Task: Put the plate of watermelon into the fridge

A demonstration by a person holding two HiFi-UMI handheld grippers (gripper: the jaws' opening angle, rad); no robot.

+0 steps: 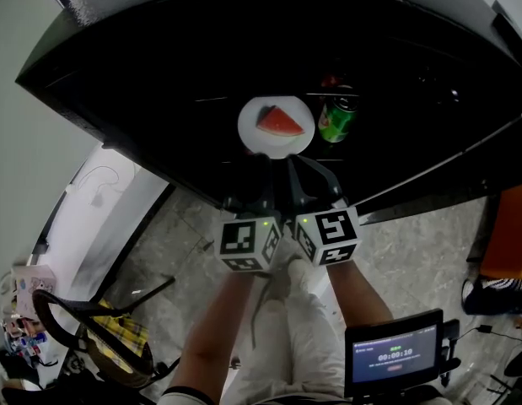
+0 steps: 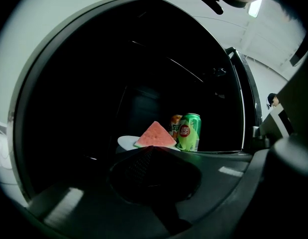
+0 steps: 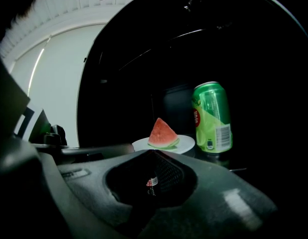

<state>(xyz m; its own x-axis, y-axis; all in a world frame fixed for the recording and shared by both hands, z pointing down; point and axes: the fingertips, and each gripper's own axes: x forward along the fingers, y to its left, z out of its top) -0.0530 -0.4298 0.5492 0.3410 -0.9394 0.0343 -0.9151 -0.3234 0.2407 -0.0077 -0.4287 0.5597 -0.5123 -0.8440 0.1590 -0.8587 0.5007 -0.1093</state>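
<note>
left claw (image 2: 149, 149) and right claw (image 3: 151, 152) are held side by side on outstretched forearms, pointing level into the dark fridge (image 1: 159, 57), both pinched closed and empty. the plate (image 1: 254, 138) with the watermelon (image 1: 280, 121) sits inside, just beyond their tips, beside a green can (image 1: 336, 118).

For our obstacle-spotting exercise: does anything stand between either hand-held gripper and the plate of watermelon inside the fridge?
Nothing visible does. The left hand-held gripper and the right hand-held gripper, both shut, point straight at the plate with no object before it. The green can stands beside the plate, to its right, not in front.
</note>
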